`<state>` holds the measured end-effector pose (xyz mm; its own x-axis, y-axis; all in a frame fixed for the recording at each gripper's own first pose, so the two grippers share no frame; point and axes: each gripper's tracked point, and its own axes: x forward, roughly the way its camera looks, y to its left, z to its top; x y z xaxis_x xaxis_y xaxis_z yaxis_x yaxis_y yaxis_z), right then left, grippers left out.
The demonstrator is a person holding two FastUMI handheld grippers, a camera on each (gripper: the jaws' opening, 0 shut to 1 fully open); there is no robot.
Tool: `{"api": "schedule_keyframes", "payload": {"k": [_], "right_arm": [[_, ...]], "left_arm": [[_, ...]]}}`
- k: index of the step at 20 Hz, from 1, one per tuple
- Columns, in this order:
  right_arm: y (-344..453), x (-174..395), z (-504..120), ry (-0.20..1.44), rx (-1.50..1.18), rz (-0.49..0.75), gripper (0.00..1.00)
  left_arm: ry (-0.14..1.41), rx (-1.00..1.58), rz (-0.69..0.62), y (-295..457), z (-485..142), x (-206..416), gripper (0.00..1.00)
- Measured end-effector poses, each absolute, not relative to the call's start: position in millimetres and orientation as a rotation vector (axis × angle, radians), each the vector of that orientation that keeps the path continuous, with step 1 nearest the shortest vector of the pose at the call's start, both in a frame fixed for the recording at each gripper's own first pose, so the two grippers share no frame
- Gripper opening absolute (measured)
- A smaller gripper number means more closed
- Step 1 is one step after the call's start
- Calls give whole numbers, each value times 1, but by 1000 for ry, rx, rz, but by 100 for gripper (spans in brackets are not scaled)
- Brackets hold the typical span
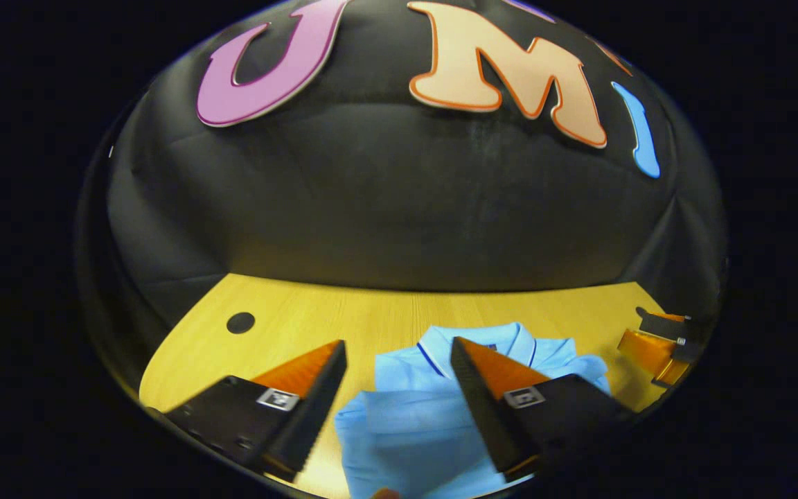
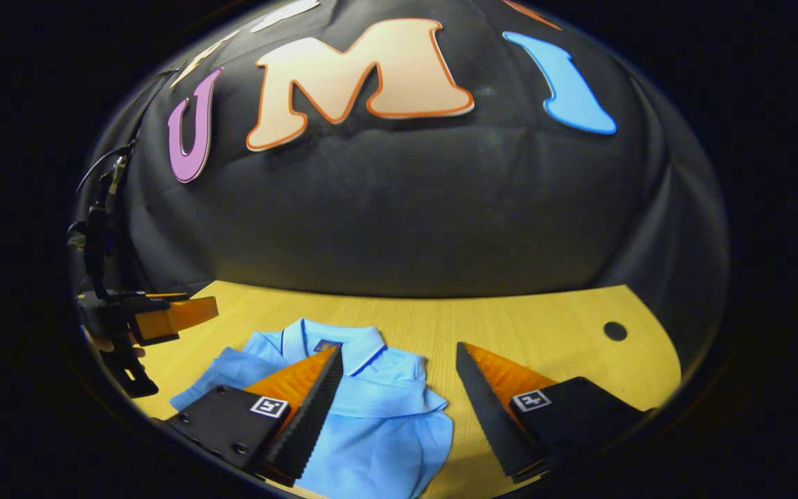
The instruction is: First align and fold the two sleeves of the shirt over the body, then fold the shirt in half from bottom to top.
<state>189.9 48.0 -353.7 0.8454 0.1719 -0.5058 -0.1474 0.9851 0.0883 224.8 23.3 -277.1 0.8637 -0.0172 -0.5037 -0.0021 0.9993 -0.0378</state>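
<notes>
Lying collar-far on the wooden table point(image 1: 288, 312), the light blue shirt point(image 1: 406, 416) looks thin, floppy and light, so it should drape and wrinkle easily (no stiffness to lean on). Left gripper point(image 1: 399, 360) and right gripper point(image 2: 399, 360) both hang above it, fingers spread, holding nothing. Pinching hem corners seems the best bet.

From my left gripper view, the shirt point(image 1: 413, 416) lies on the table point(image 1: 343, 319) at six o'clock, collar point(image 1: 482, 343) toward twelve; my right gripper point(image 1: 659, 346) sits at three, a table hole point(image 1: 240, 322) at ten.
</notes>
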Motion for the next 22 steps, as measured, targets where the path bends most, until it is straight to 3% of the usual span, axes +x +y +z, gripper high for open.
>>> {"api": "schedule_keyframes", "payload": {"k": [1,11,16,22], "right_arm": [[47,181,-333,501,38,162,100],[47,44,-143,220,33,111,99],[51,-26,-87,146,34,88,98],[60,-85,-54,107,-13,85,99]], "left_arm": [[492,-44,-10,25,-258,217,96],[234,-13,-84,26,-94,76,93],[150,-14,-87,40,-41,7,93],[134,5,-78,65,-20,-64,93]]}}
